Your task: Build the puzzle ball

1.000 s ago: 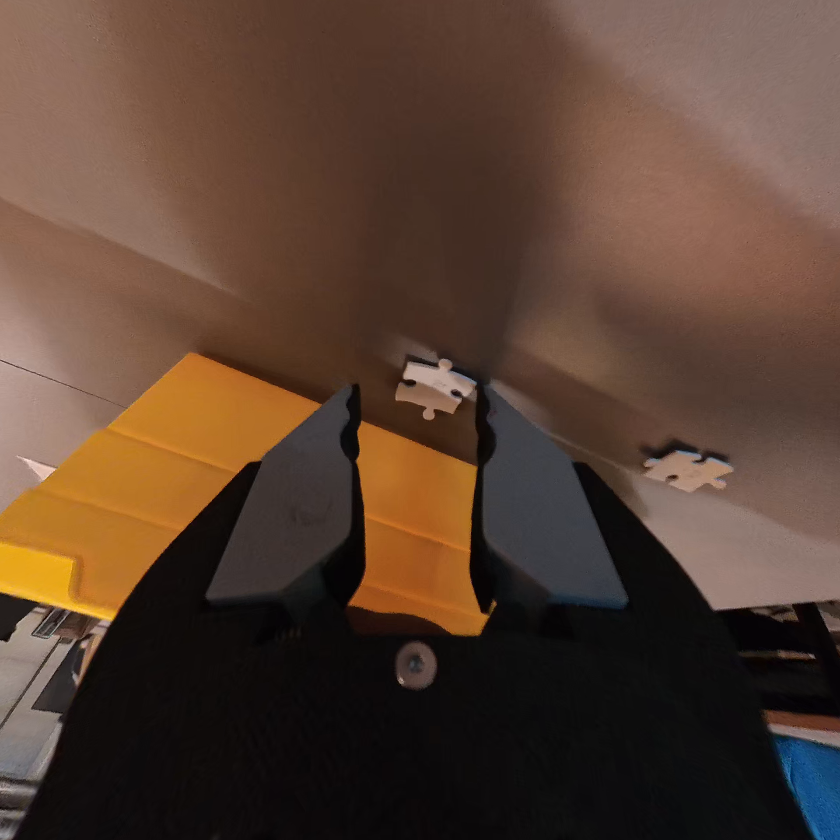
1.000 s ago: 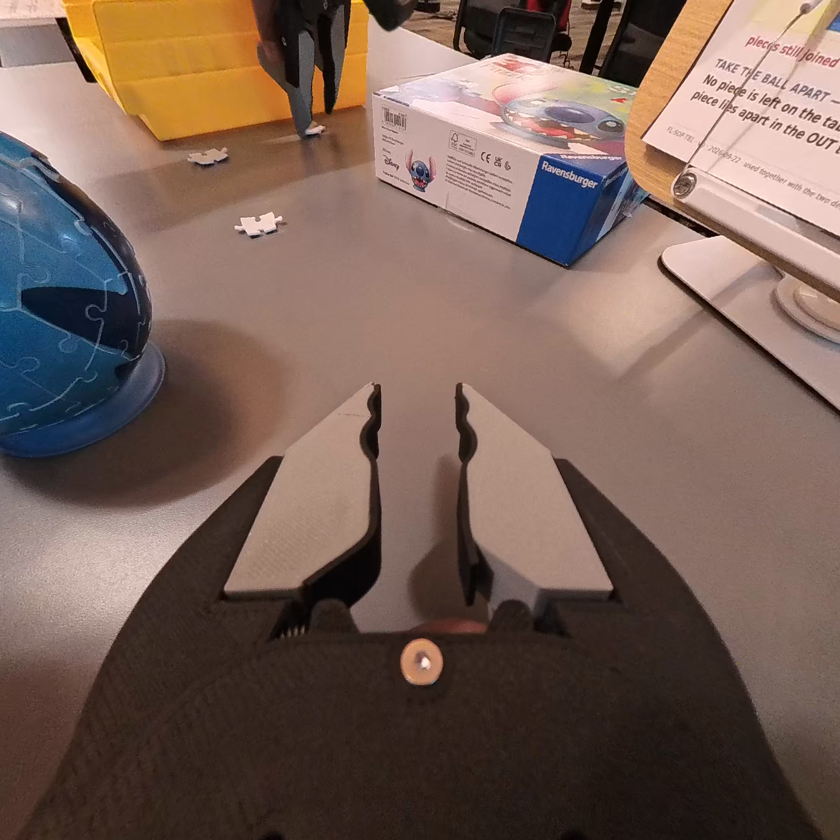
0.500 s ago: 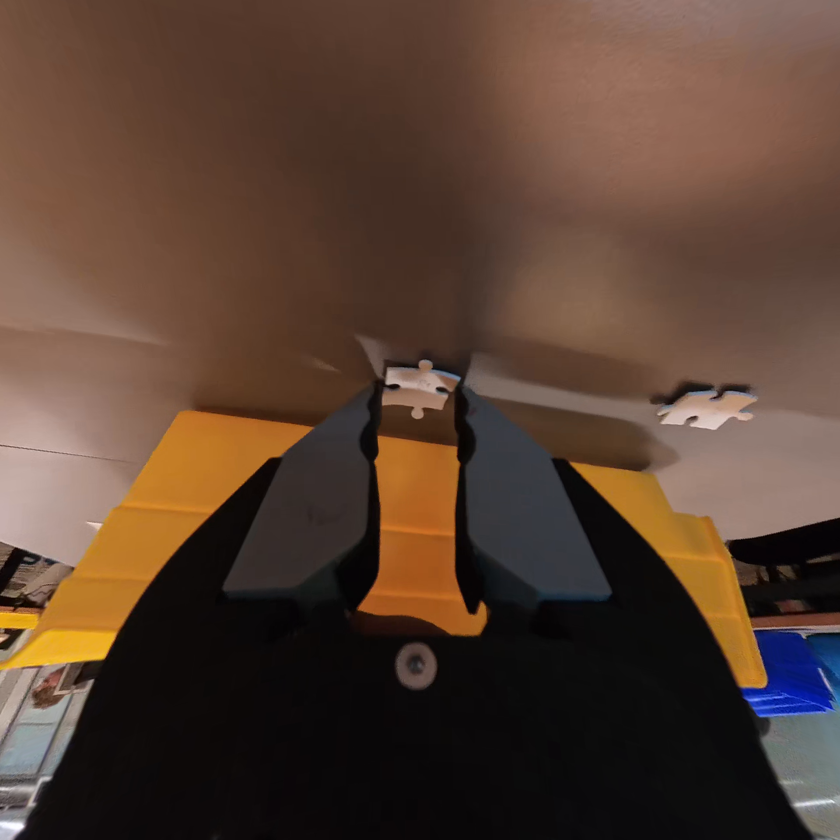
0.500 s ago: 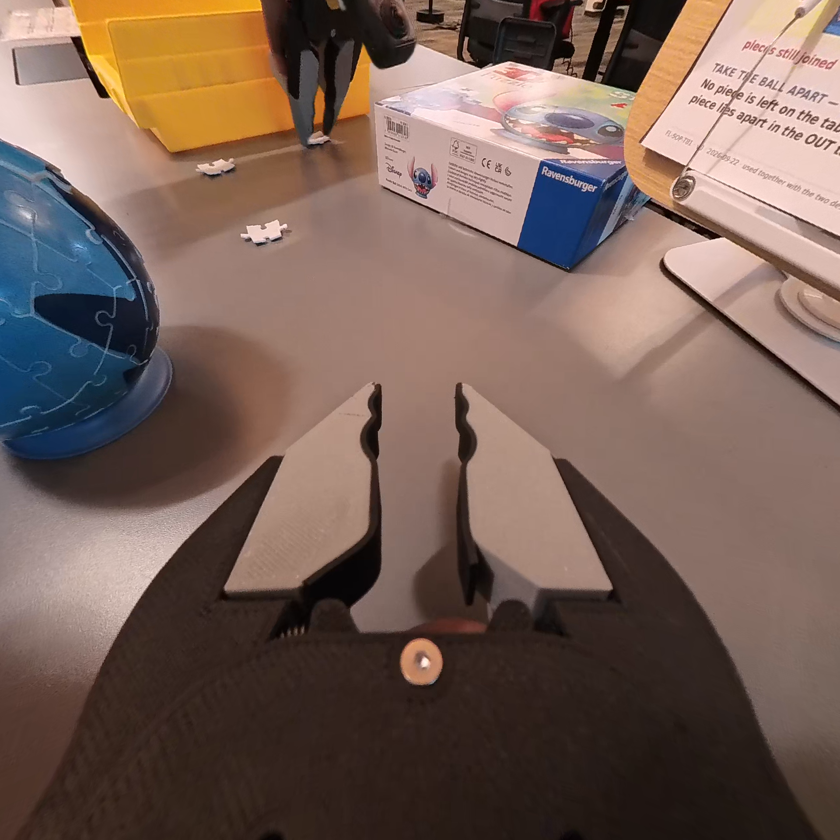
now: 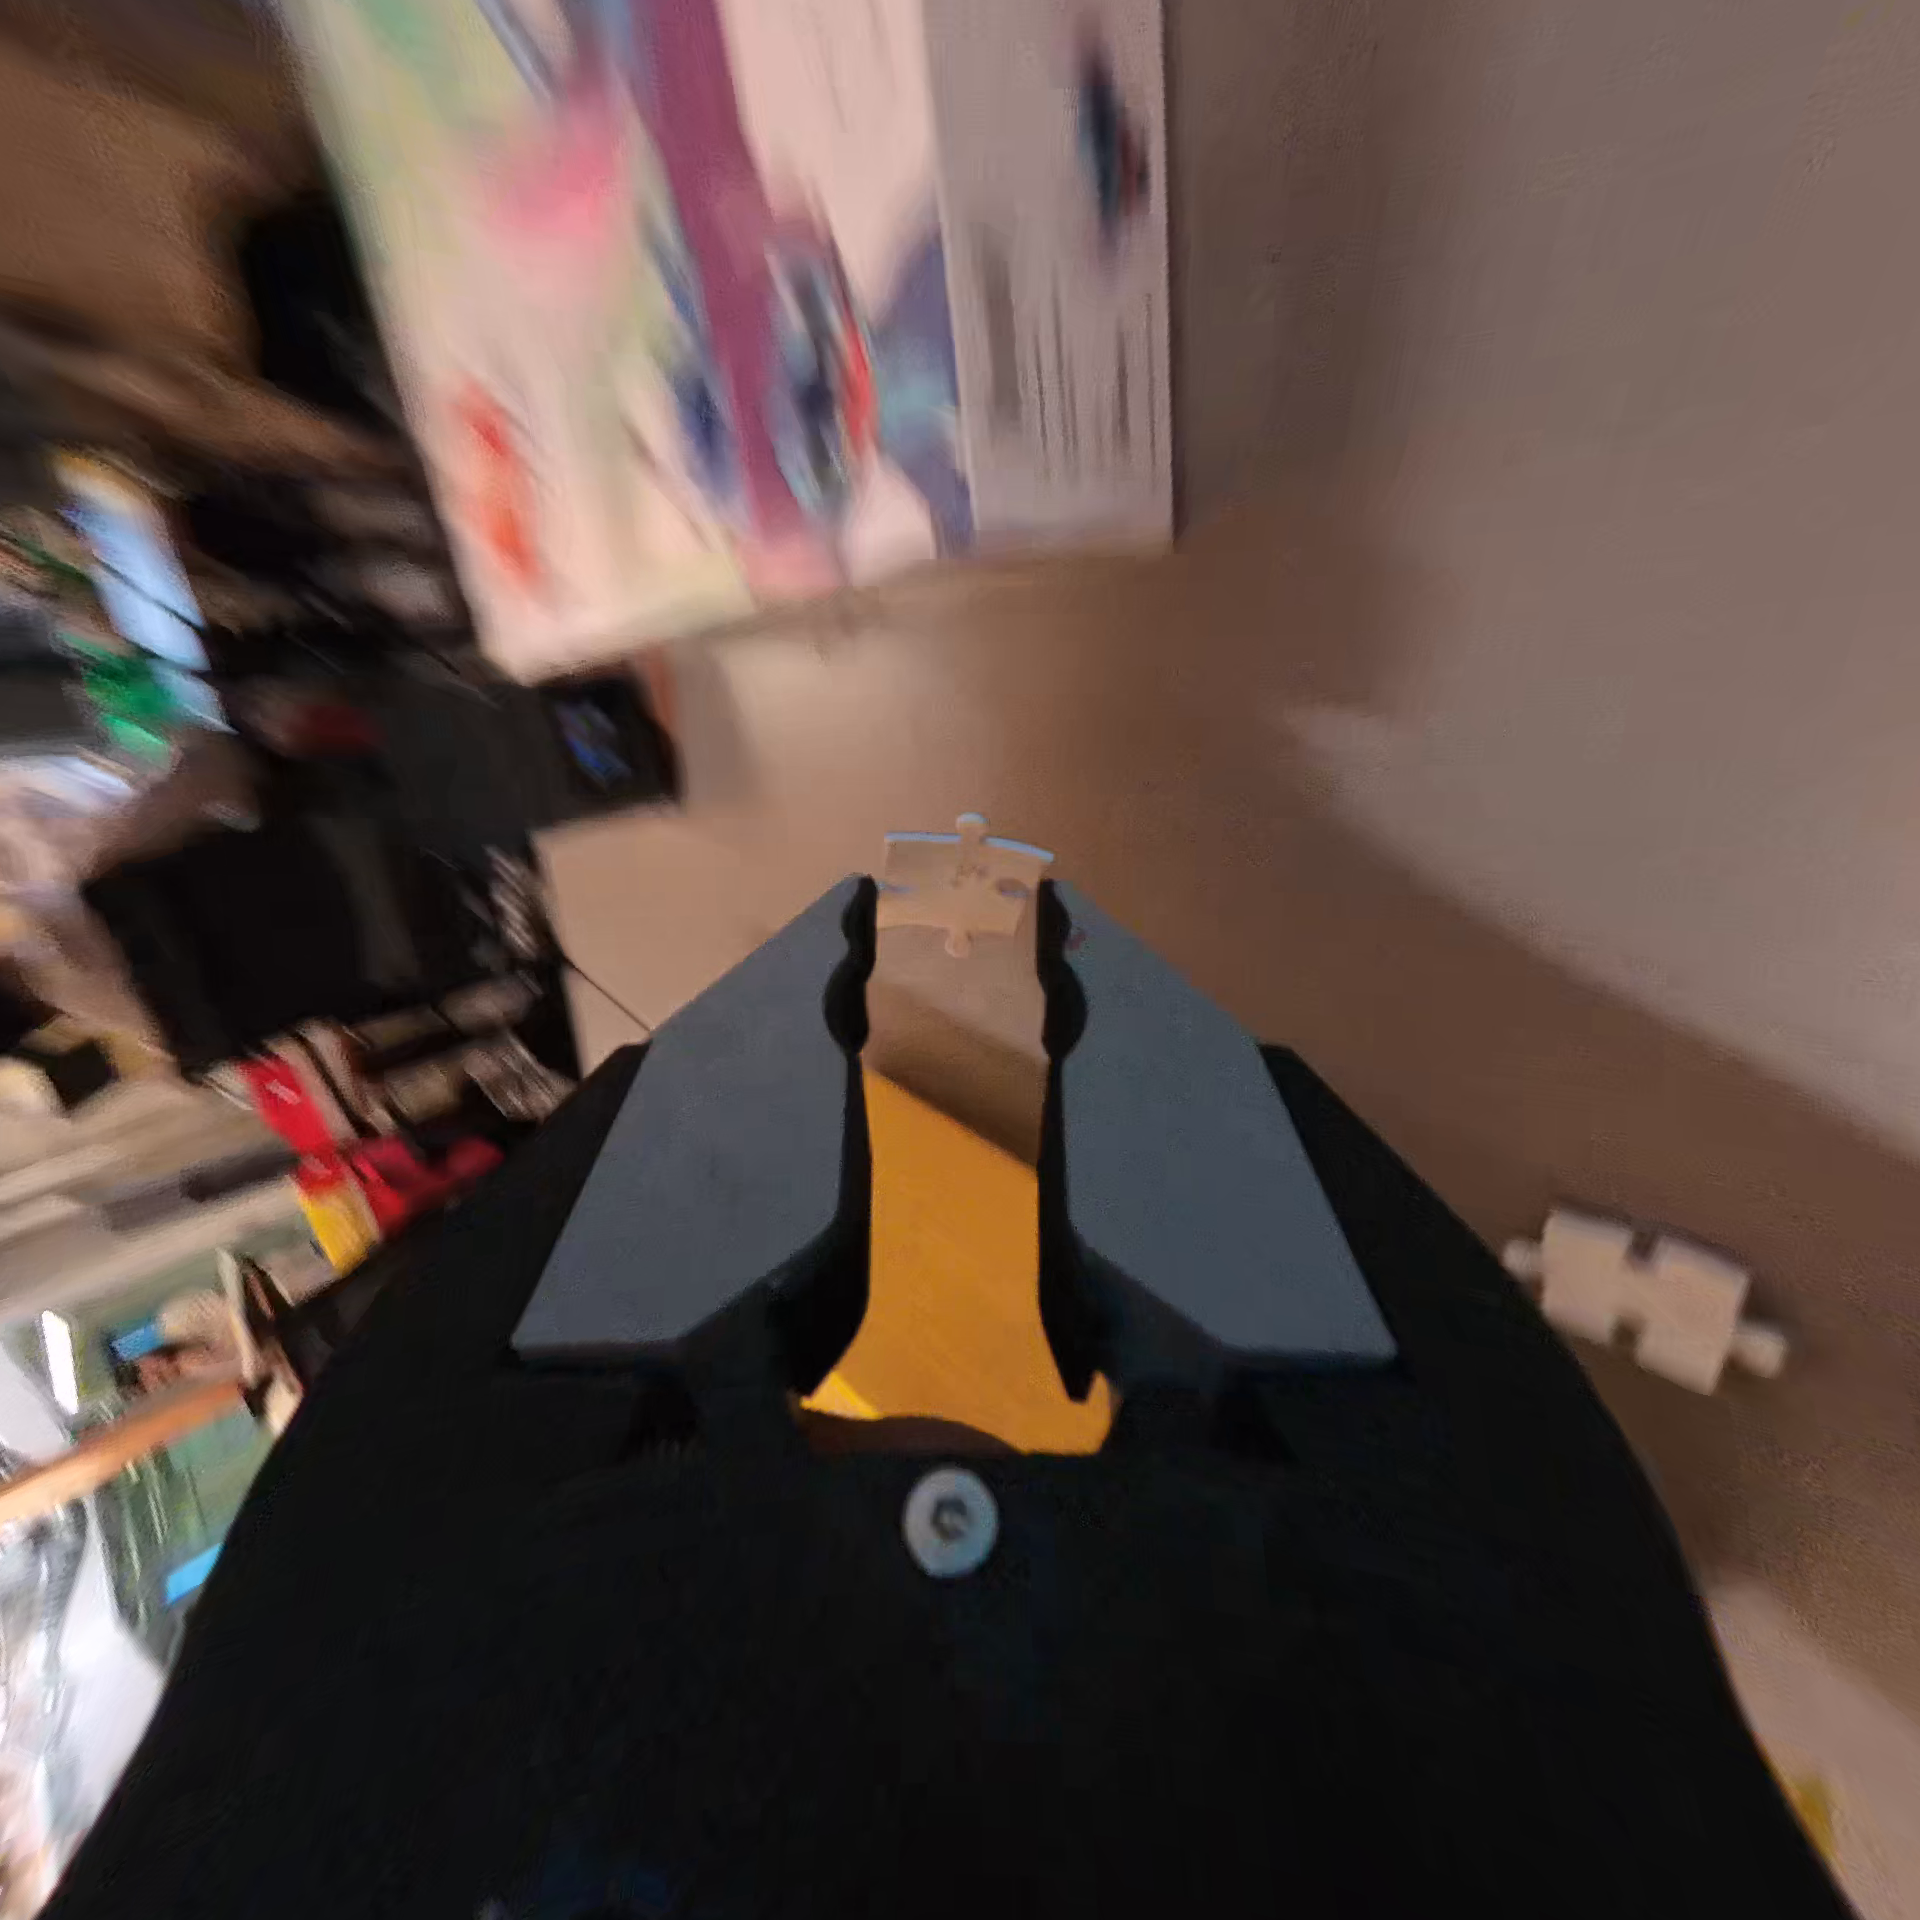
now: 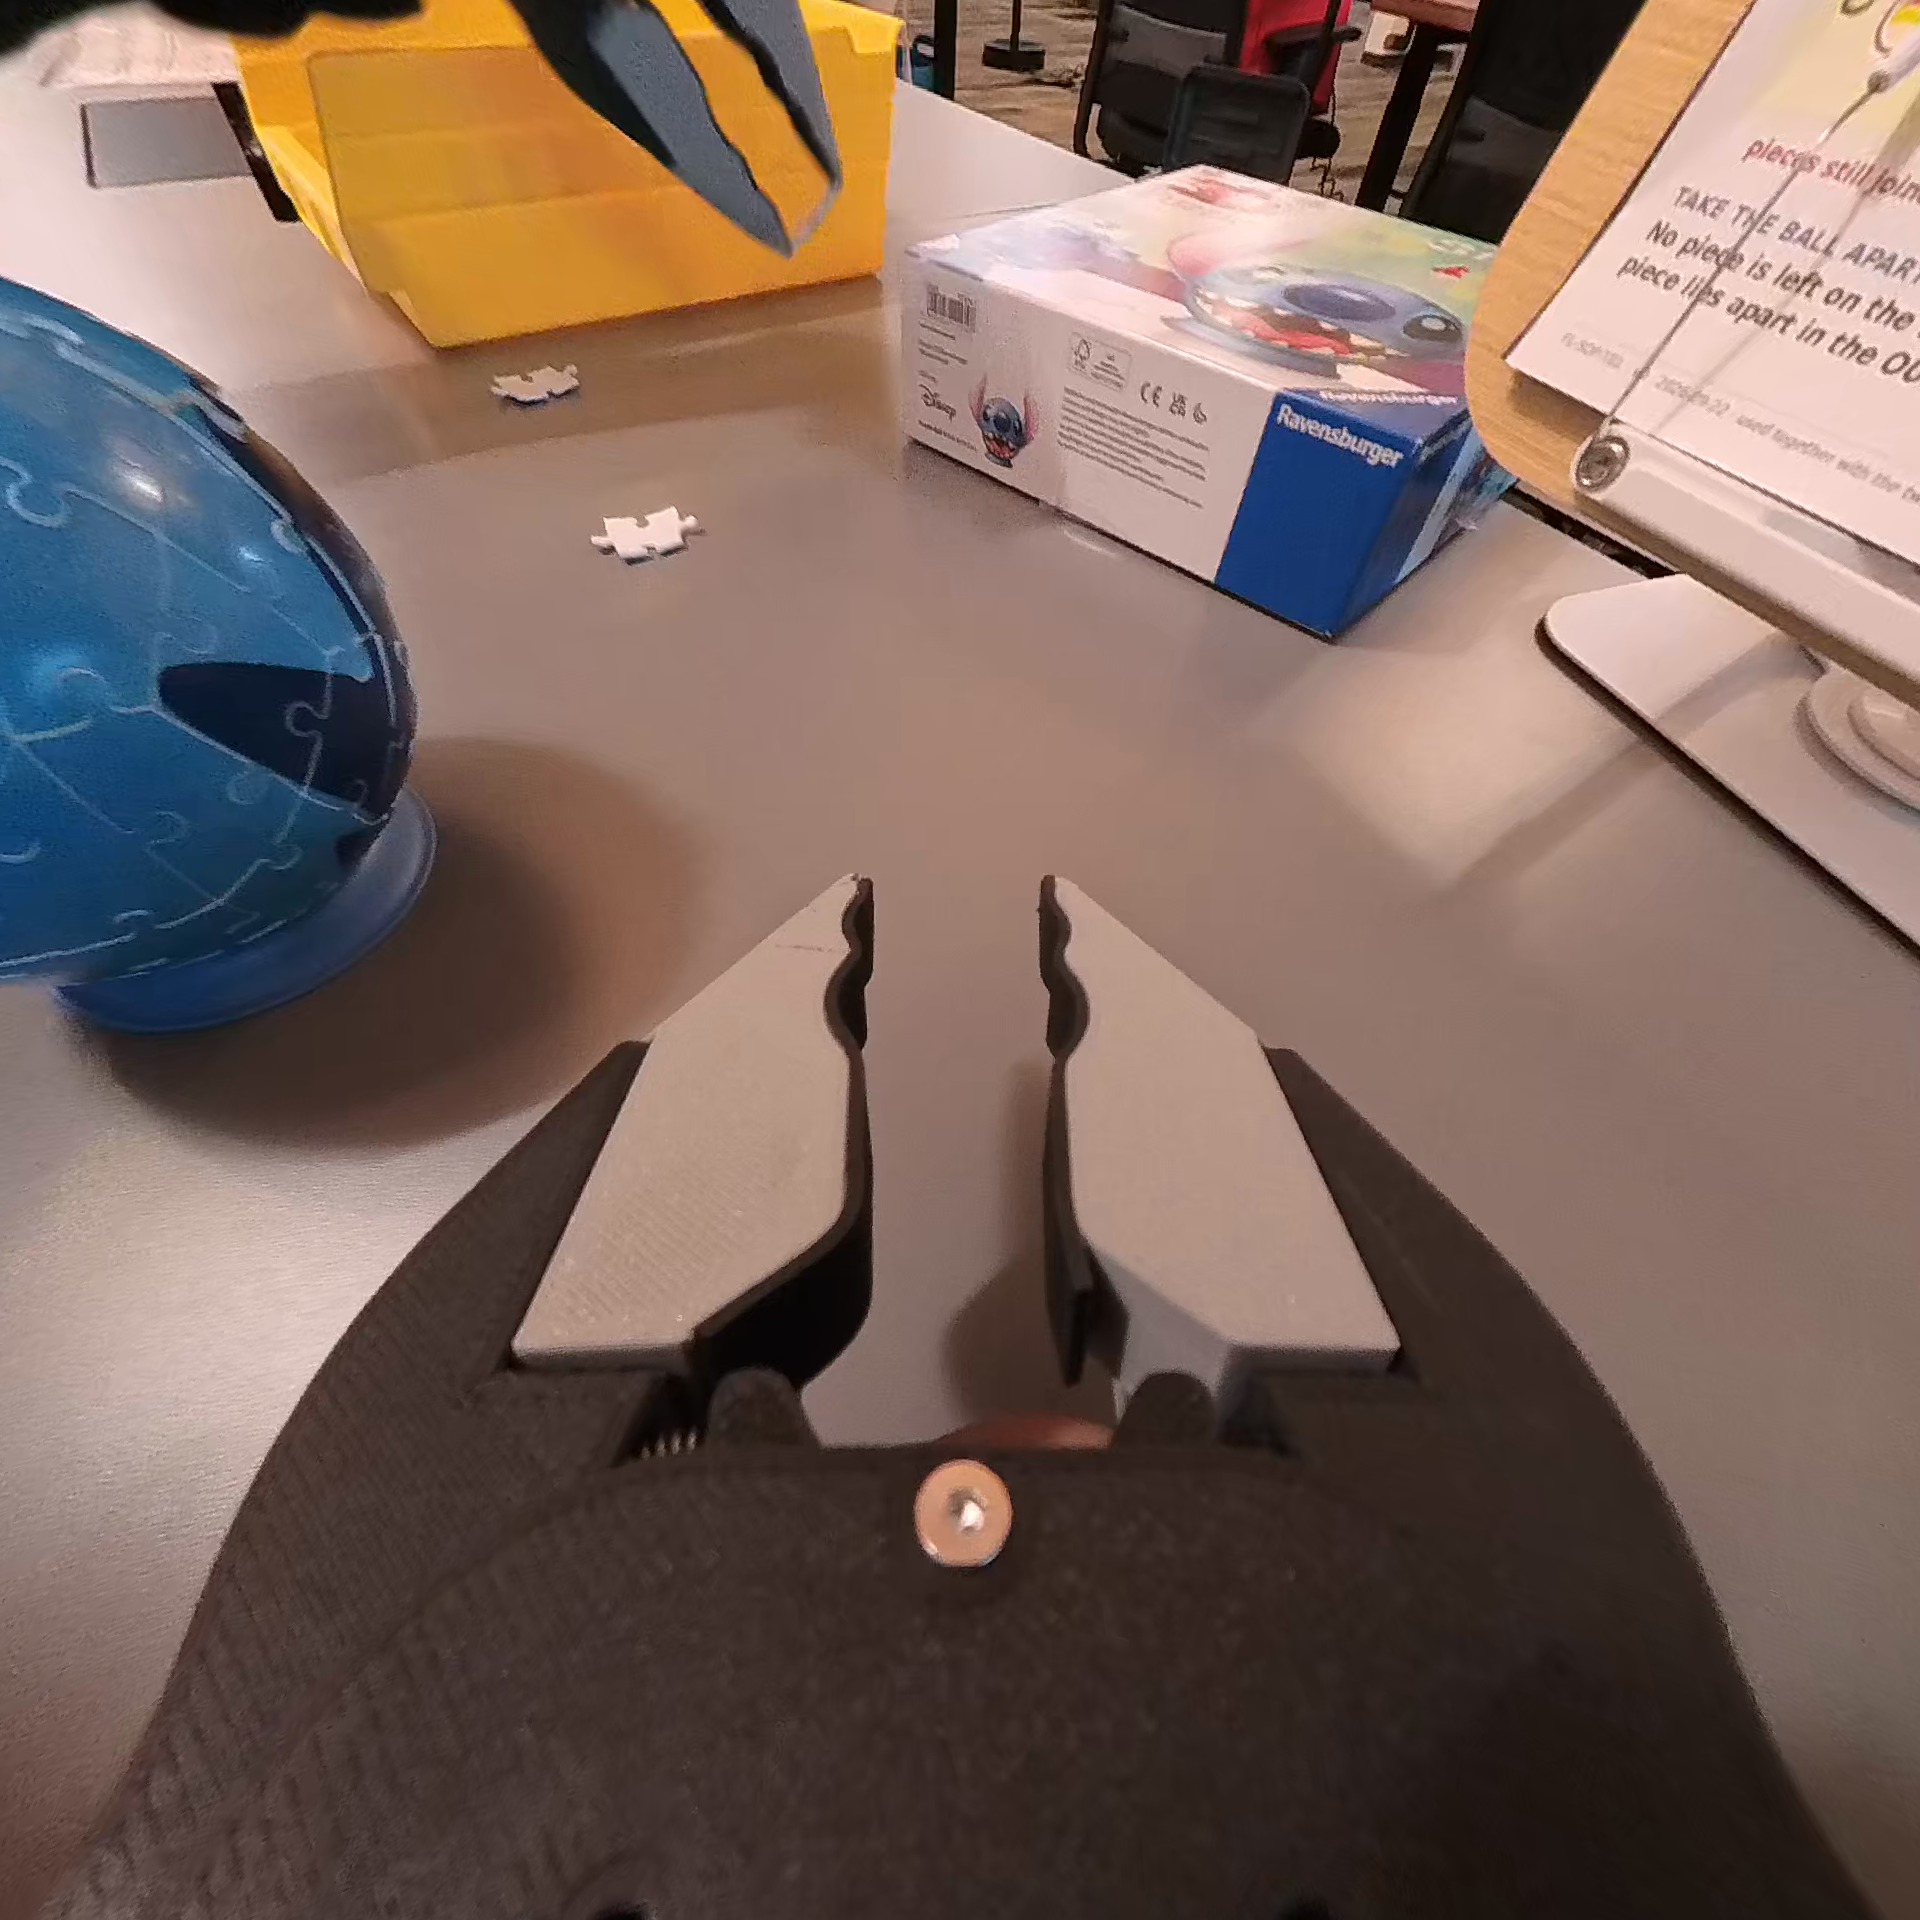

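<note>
Grey worktop (image 6: 1039,727): left gripper (image 5: 954,896) is now lifting a white puzzle piece (image 5: 961,883), pinched, clear.
Right gripper (image 6: 954,904) is idling agape beside the puzzle ball (image 6: 177,675); insertion is following.

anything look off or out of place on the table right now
Nothing is spilled or damaged. Two white puzzle pieces lie loose on the grey table, apart from the blue puzzle ball. The left hand-held gripper holds a third piece in the air.
</note>
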